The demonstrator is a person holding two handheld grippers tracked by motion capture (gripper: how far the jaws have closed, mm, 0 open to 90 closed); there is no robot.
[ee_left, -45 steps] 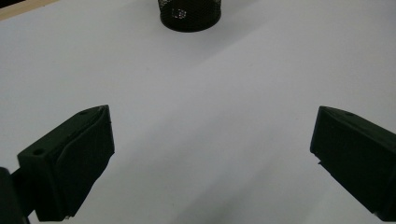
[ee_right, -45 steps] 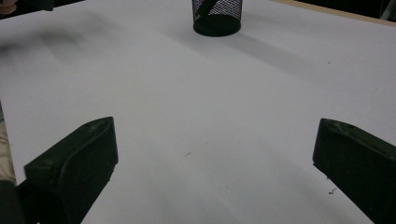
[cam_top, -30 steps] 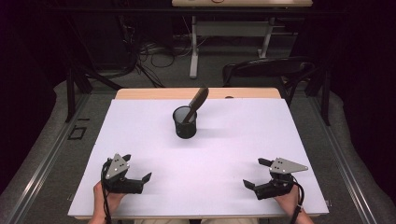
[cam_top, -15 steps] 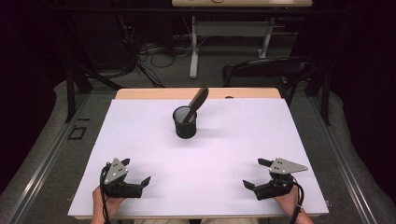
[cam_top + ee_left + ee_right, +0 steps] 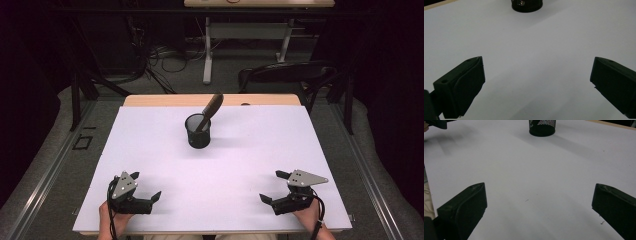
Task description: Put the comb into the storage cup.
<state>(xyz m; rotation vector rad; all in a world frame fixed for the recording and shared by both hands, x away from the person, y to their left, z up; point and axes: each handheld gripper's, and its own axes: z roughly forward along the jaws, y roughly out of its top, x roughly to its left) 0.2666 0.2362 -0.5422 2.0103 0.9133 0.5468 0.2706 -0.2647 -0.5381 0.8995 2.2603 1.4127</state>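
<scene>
A mesh cup (image 5: 198, 131) is standing toward the far middle of the worktop (image 5: 250, 165), with a brush (image 5: 210, 110) leaning in it. The left gripper (image 5: 146, 194) and right gripper (image 5: 272, 187) are resting at the near corners, well apart.

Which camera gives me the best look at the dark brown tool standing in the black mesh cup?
The high view: the dark brown tool leans right out of the black mesh cup, shown whole. The left gripper view catches just the cup's base; the right gripper view shows its lower half, the tool cut off.
</scene>
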